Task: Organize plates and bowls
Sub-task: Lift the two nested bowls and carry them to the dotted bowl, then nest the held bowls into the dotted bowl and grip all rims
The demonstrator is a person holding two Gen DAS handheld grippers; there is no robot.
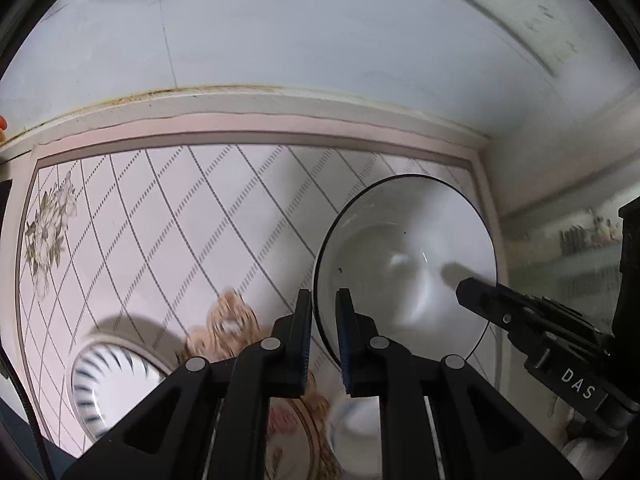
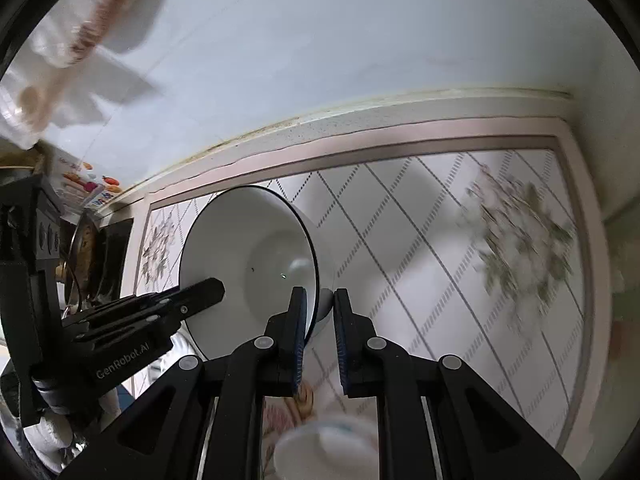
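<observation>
A: Bowl [image 1: 404, 264] first. White glazed ceramic, round, deep, thin dark line on the rim, glossy inside. It hangs tilted above the tabletop [image 1: 168, 216], held between my two grippers.

B: Tabletop material?

A: Smooth glossy white top, grey dashed diamond grid, printed flower motifs, pinkish border. Pale tiled wall [image 1: 300, 32] behind it.

B: Left fingers?

A: My left gripper [image 1: 324, 320] is clamped on the bowl's near rim. Black jaws, ribbed blue pads [image 1: 345, 332], only a narrow gap, the rim's edge slotted in it.

B: Right?

A: My right gripper [image 2: 320, 320] is pinched on the opposite rim [image 2: 316, 280], one pad inside the bowl, one outside against the wall. Gap also narrow.

B: What differs between the views?

A: Left wrist view: a striped plate [image 1: 108, 384] with dark radial dashes, lying flat on the tabletop at lower left, blurred. Beside it a beige floral shape, too blurred to name. Right gripper's finger [image 1: 480, 300] pokes in over the bowl's far edge.

B: And the right wrist view?

A: Bowl's outer wall shows there too. Left gripper [image 2: 200, 292] enters from the left. A white round dish [image 2: 320, 448] sits below my fingers, blurred. Clutter and a colourful package [image 2: 90, 188] at far left, indistinct.
</observation>
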